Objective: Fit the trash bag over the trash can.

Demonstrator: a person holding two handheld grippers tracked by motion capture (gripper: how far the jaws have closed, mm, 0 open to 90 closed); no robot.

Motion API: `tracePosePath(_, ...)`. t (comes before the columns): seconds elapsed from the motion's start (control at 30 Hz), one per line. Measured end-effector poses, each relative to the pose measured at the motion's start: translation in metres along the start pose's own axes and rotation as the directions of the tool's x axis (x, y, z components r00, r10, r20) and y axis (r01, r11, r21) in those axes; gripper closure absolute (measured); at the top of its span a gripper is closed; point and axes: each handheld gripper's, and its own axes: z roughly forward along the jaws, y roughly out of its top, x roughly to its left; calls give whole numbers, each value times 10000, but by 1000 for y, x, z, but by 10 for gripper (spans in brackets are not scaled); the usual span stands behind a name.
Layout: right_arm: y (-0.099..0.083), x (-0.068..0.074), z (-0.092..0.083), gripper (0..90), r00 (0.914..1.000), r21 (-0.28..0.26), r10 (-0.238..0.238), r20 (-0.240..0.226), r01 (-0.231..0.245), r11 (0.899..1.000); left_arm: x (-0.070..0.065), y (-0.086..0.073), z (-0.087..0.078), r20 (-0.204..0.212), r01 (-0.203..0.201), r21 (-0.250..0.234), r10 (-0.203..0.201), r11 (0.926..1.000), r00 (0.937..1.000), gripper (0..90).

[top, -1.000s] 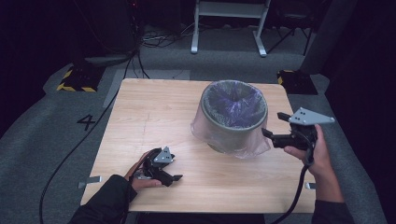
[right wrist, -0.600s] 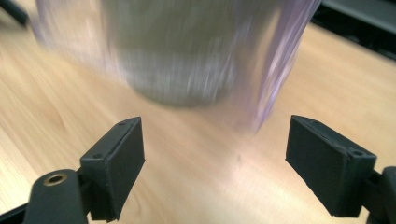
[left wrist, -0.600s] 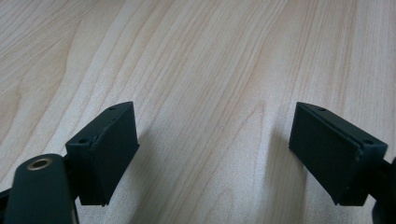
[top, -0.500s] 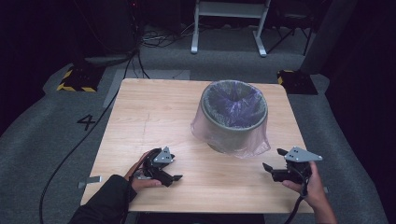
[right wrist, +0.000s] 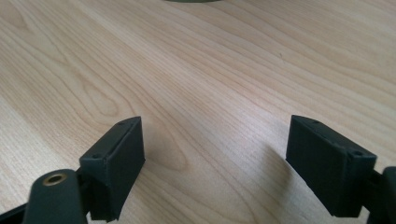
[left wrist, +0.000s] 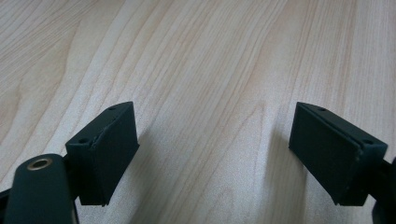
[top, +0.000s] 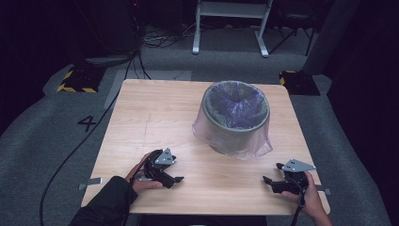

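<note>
Both grippers rest wide open, empty — lined wastebasket [top: 236, 117] stands beyond, nearer right gripper [top: 274, 182] than left gripper [top: 173, 179].

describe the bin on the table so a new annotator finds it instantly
On the light wooden table, look at the far right part, beyond both resting grippers. The bin is a round grey-green container standing upright, lined with a translucent purple bag folded down over its rim and outer wall. Nothing else on the table is round.

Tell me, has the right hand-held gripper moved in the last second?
Yes. The right hand-held gripper has pulled back from beside the bin toward the person, and now sits low near the table's near edge, open.
</note>
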Motion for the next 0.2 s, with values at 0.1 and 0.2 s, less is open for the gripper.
tracePosePath(0.1, -2, -1, -1, 167, 9999, -21, 150, 75, -149, 9999, 0, 0, 0, -1, -10, -10, 10, 10000, 10000, 150)
tracePosePath(0.2, -2, -2, -1, 166, 9998, 12, 207, 24, -207, 9998, 0, 0, 0, -1, 2, 2, -2, 10000, 10000, 150)
